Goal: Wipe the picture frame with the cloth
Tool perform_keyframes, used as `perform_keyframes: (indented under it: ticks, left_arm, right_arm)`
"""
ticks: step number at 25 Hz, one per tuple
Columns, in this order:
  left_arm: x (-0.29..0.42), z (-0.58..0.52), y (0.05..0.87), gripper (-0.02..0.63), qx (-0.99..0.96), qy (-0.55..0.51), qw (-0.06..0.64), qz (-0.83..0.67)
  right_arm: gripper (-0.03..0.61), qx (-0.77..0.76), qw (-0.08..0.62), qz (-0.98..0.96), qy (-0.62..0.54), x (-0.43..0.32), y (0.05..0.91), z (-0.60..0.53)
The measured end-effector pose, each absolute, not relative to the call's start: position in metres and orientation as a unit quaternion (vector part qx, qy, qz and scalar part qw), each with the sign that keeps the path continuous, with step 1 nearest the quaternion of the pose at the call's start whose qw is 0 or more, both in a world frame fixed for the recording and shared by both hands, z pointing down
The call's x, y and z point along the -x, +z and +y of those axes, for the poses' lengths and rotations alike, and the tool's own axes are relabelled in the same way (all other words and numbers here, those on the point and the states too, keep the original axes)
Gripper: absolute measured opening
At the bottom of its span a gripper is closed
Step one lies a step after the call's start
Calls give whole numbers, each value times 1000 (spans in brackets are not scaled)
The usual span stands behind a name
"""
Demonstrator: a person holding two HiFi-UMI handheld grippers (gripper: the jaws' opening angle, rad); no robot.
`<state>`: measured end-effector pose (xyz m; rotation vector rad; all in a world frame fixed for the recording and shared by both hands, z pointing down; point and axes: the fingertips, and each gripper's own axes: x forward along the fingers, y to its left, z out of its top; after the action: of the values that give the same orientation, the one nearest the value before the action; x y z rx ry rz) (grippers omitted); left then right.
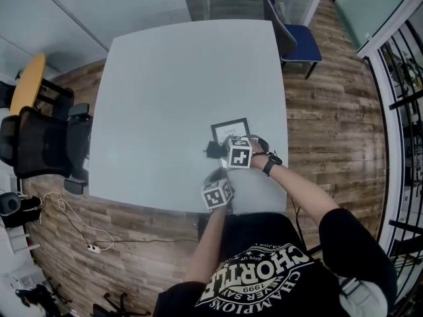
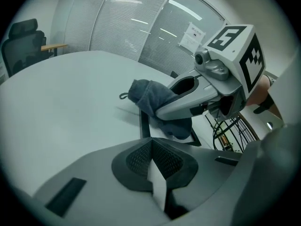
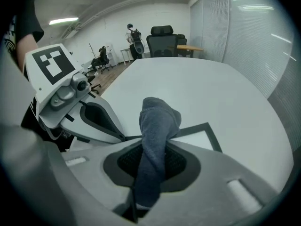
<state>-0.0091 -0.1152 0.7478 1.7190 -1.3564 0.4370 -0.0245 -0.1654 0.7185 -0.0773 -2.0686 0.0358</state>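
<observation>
One cloth (image 3: 157, 121) pinched in right gripper (image 3: 153, 163) jaws, one picture frame (image 1: 229, 129) (flat on table (image 1: 165, 84)), left gripper (image 2: 153, 166) jaws together.

Worktop (image 1: 178, 91): pale, smooth, with a faint satin sheen.
Floor (image 1: 330, 111): brown wood planks, visible grain, matt.
Cloth (image 3: 157, 131): grey-blue fabric with a soft napped pile, matt and creased.
Picture frame (image 1: 230, 129): dark matt border round a smooth, white, paper-like face.
Left gripper (image 2: 154, 163) and right gripper (image 3: 153, 166): moulded grey plastic shells, smooth, low sheen. The black inner pads (image 2: 136, 160) have a fine cross-hatched texture.
Marker cube (image 2: 237, 48): white, matt, with black printed squares.
Chair (image 1: 301, 50): blue cloth seat.
</observation>
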Motion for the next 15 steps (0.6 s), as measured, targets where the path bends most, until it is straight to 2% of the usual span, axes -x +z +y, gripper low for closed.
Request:
perform_keyframes:
  ticks: [6,15]
  left_arm:
    - [9,-115,747,3,-692,175,438,-547]
    - [9,-115,747,3,-693,168,439,-547]
  right_arm:
    - [75,43,535,-844,13,13,734,-159]
    - [75,-15,562,-826,32,-63,731,-175]
